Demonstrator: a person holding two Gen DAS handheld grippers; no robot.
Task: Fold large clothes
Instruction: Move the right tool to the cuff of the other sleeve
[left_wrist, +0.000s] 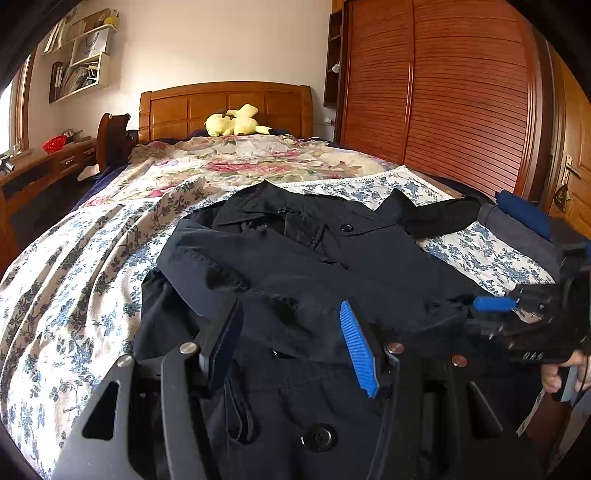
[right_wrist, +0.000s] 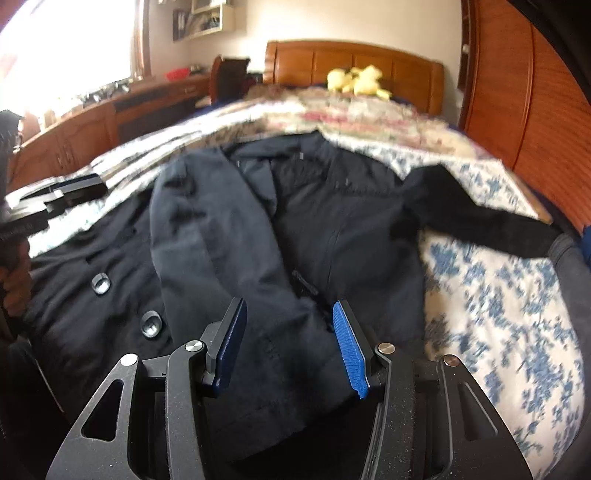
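A dark navy coat (left_wrist: 295, 266) with large buttons lies spread on the floral bed sheet (left_wrist: 74, 280), collar toward the headboard. One sleeve (right_wrist: 207, 229) is folded across its front and the other sleeve (right_wrist: 480, 218) stretches out to the right. My left gripper (left_wrist: 291, 336) hovers just over the coat's lower front, jaws apart, with only cloth lying beneath them. My right gripper (right_wrist: 290, 343) stands open over the folded sleeve's end, its pads clear of the fabric. From the left wrist view the right gripper (left_wrist: 487, 314) sits at the coat's right edge. The left gripper (right_wrist: 70, 192) shows at the far left of the right wrist view.
Folded grey and blue clothes (left_wrist: 517, 229) sit at the bed's right edge beside the wooden wardrobe (left_wrist: 461, 103). A yellow plush toy (left_wrist: 232, 123) rests by the headboard (left_wrist: 225, 103). A wooden desk (left_wrist: 44, 162) runs along the left. A hand (left_wrist: 554, 376) grips the right tool.
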